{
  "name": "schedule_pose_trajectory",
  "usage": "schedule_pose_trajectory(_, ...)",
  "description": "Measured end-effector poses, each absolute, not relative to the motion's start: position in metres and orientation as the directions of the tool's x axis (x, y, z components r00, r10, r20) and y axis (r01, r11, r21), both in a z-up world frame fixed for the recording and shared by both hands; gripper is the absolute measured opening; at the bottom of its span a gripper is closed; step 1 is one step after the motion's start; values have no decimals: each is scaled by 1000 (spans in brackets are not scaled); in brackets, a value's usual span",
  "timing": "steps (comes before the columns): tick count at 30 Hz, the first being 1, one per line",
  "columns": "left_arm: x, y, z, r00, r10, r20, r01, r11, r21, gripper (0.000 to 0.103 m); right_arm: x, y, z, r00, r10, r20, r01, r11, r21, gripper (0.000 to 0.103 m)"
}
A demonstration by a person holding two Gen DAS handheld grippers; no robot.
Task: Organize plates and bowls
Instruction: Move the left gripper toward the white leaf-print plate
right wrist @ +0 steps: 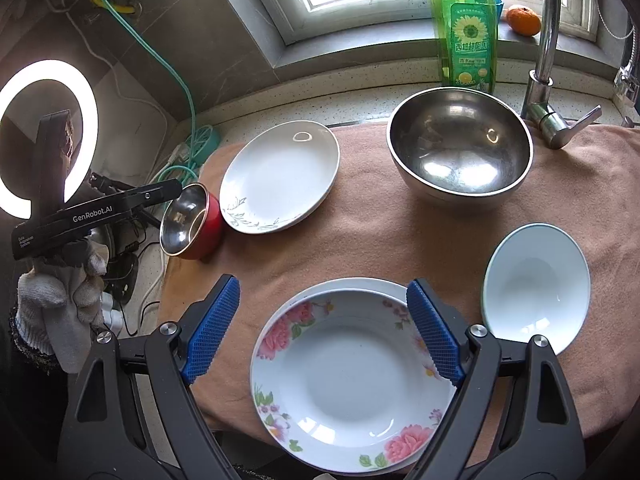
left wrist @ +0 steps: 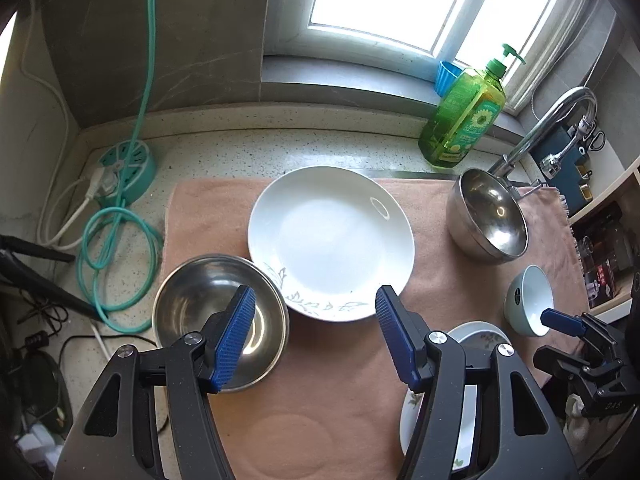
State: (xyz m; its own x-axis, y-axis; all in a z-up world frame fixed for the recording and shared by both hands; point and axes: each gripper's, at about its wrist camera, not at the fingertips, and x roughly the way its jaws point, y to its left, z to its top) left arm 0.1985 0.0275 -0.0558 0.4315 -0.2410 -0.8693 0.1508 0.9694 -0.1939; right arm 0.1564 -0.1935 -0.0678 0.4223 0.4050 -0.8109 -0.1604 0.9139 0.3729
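My left gripper is open and holds nothing; it hovers over the near edge of a white leaf-patterned plate. Its left finger hangs above a small steel-lined red bowl. My right gripper is also open and holds nothing, above a flowered plate that lies on another plate. A pale white bowl leans to the right of it. A large steel bowl stands at the back right. All the dishes rest on a pink towel.
A green dish soap bottle and a faucet stand at the back by the window sill. A teal power strip with looped cables lies left of the towel. A ring light glows far left. A gloved hand holds the left gripper.
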Motion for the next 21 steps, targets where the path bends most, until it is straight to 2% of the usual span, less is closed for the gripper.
schedule_pose_trajectory(5, 236, 39, -66, 403, -259, -878, 169, 964, -206, 62, 178, -177, -77, 421, 386, -821, -112, 920, 375, 88)
schedule_pose_trajectory(13, 282, 54, -98, 282, -377, -882, 153, 925, -347, 62, 211, -169, -97, 394, 394, -830, -27, 908, 418, 88)
schedule_pose_trajectory(16, 293, 52, -103, 275, -357, -893, 166, 932, -321, 60, 222, -166, -106, 380, 400, -834, -6, 903, 430, 87)
schedule_pose_trajectory(17, 297, 52, -105, 267, -359, -894, 169, 931, -324, 60, 226, -165, -109, 374, 404, -835, 2, 900, 437, 86)
schedule_pose_trajectory(21, 311, 53, -116, 247, -345, -906, 161, 936, -312, 54, 240, -159, -123, 342, 438, -831, 31, 879, 476, 70)
